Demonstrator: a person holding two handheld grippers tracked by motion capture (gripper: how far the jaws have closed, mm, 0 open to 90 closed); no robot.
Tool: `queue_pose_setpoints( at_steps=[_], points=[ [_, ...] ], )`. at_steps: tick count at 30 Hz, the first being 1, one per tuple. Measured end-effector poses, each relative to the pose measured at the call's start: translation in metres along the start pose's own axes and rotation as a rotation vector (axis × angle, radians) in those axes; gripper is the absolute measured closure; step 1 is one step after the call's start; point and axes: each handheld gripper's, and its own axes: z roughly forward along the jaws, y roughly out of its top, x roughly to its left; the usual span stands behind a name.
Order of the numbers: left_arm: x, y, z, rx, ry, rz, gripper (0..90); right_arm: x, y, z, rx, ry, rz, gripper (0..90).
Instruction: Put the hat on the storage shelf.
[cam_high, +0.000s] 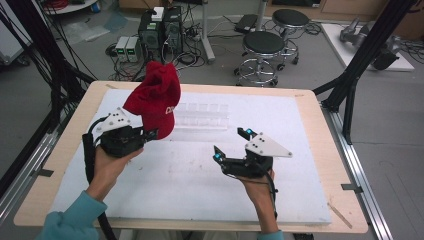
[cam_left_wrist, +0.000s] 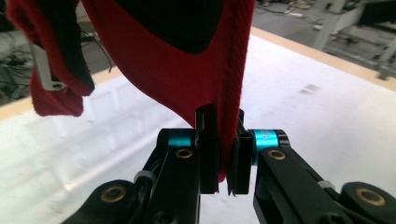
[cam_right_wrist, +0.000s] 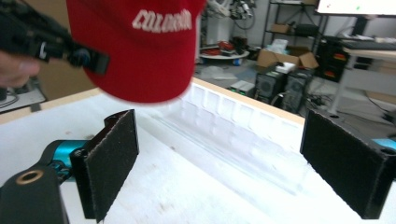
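Right gripper (cam_high: 233, 142), near: jaws spread, empty. Left gripper (cam_high: 150, 134) pinched red cap (cam_high: 156, 97) aloft; step: carrying; next, clear rack (cam_high: 202, 117) placement.

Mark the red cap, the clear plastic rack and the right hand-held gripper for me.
red cap (cam_high: 156, 97), high view, on the crown above the white lettering.
clear plastic rack (cam_high: 202, 117), high view, on its middle compartments.
right hand-held gripper (cam_high: 232, 142), high view, midway between its open fingertips.

The red cap (cam_right_wrist: 135, 46) bears white embroidered capitals on its front, reading "COLORADO" in the right gripper view, the last letters blurred. In the high view, only the start of that lettering shows on the cap.
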Motion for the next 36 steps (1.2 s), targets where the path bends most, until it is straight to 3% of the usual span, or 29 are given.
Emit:
queue_pose_setpoints(
  at_steps=[6,11,16,21,22,23,29,32,36],
  points=[
    [0.017,0.011,0.016,0.004,0.062,0.020,85.1,-0.015,-0.016,-0.022,0.023,-0.052,0.015,10.5],
    [0.024,0.019,0.033,0.010,0.104,0.067,85.1,-0.023,-0.028,-0.037,0.043,-0.091,0.023,8.8],
    [0.031,0.018,0.054,0.012,0.110,0.055,85.1,-0.029,-0.043,-0.050,0.044,-0.128,0.055,8.8],
    [0.038,0.013,0.073,0.012,0.137,0.030,85.2,-0.033,-0.063,-0.060,0.005,-0.126,0.090,7.3],
    [0.038,0.012,0.077,0.017,0.141,0.032,85.1,-0.033,-0.066,-0.061,0.003,-0.135,0.081,0.8],
    [0.039,0.011,0.079,0.017,0.145,0.032,85.2,-0.033,-0.070,-0.062,0.007,-0.160,0.078,0.6],
    [0.042,0.008,0.091,0.025,0.171,0.046,85.2,-0.039,-0.090,-0.064,0.000,-0.190,0.106,0.6],
    [0.044,0.006,0.093,0.034,0.168,0.030,85.2,-0.041,-0.098,-0.063,0.008,-0.205,0.112,0.5],
    [0.045,0.004,0.096,0.040,0.170,0.040,85.2,-0.045,-0.108,-0.061,0.021,-0.213,0.125,0.5]
  ],
)
